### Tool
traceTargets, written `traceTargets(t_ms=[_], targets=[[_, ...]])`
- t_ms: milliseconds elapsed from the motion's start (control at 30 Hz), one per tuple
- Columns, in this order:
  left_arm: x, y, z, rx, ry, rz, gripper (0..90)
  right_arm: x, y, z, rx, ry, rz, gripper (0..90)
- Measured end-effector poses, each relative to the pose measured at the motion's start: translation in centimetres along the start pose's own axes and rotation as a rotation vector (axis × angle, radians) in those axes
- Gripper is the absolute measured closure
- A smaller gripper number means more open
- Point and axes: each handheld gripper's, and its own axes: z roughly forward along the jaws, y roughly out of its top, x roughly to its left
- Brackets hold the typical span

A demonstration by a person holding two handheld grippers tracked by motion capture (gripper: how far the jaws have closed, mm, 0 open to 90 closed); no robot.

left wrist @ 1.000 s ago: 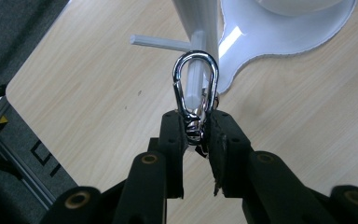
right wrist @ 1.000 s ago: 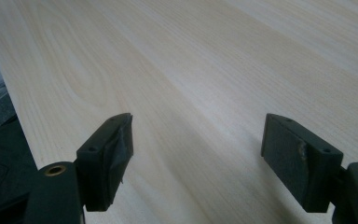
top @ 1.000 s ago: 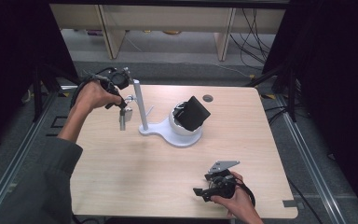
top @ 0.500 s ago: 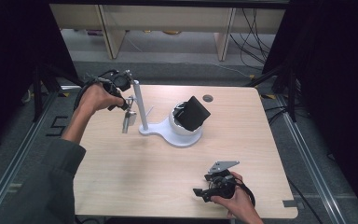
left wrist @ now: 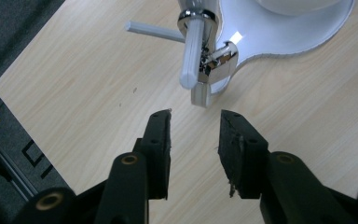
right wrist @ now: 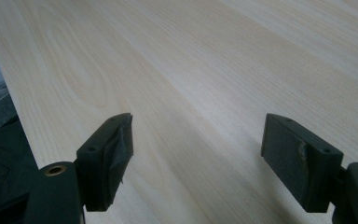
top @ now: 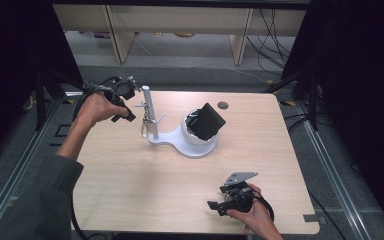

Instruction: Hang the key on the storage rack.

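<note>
A white stand with an upright pole sits at the table's back middle. A shiny metal clip hangs from the pole's side peg. In the left gripper view the clip dangles beside the white peg, just ahead of my jaws. My left gripper is left of the pole; its jaws have just been opening, and my left gripper holds nothing. My right gripper rests open near the front edge. In its own view my right gripper is empty over bare wood.
A black box leans in the white bowl on the stand's base. A round grommet hole lies behind it. The wooden table has dark floor and metal rails on both sides.
The left gripper carried the metal clip right to the pole, then opened and let it go; the clip now hangs on the peg. The right hand stayed still.
</note>
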Motion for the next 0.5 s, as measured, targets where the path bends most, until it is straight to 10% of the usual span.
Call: traceTargets(t_ms=[500], targets=[[-1.5,-2.8,0.6,-0.094,-0.019,-0.016,36.6,0.0,0.0,0.1,-0.004,0.006,0.01,26.1]])
